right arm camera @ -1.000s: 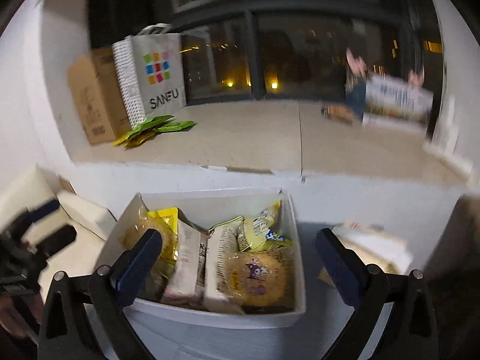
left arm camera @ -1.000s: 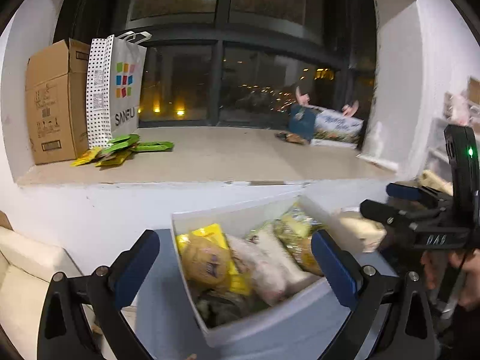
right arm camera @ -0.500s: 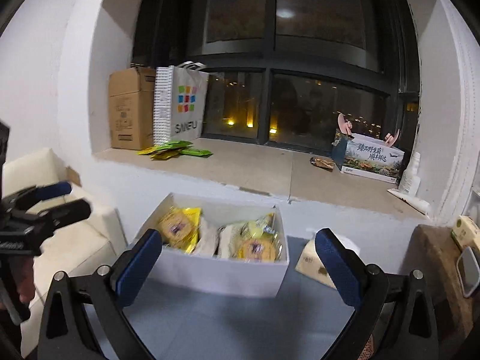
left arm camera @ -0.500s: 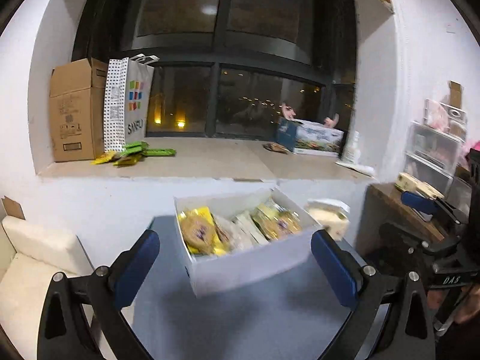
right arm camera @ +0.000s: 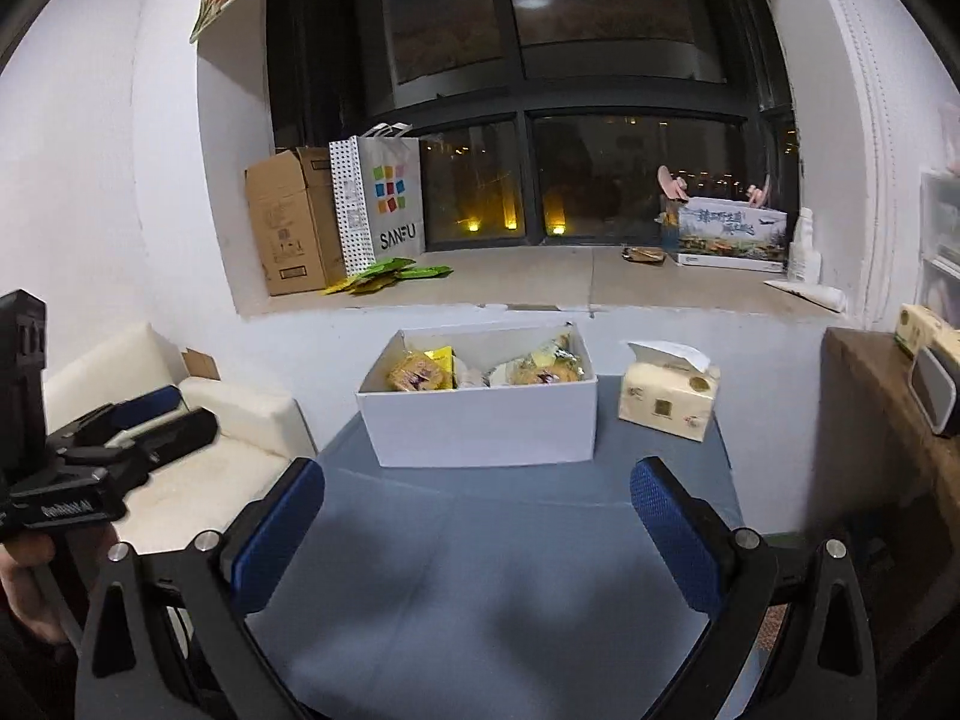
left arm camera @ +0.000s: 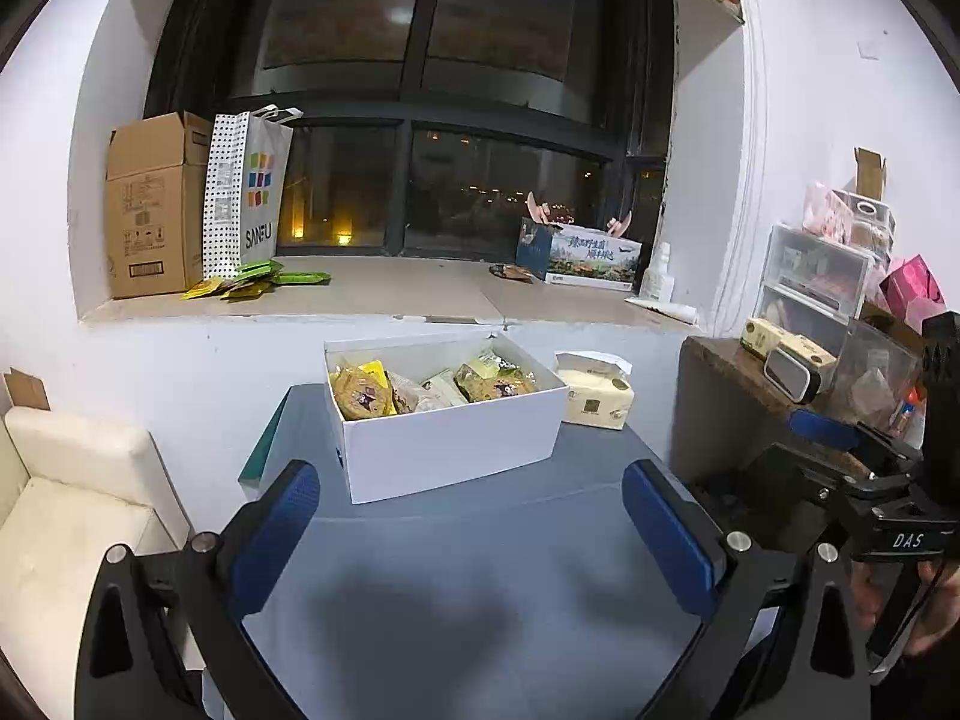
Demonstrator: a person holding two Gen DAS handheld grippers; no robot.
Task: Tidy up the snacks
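Both tongs are black frames with blue textured pads and silver screws. The right tongs carry white "DAS" lettering. Bare skin shows on the right hand.

Brightness: I see a dim, bluish indoor scene, evenly lit.
Light source: a ceiling lamp reflects in the dark window at 12 o'clock; small warm lights glow outside.
Shadows: a soft dark patch lies on the blue table at 6 o'clock, between the left gripper fingers.
Distortion: I get heavy fisheye bending, with black corners.
Sharpness: the white box reads crisp; the edges soften.
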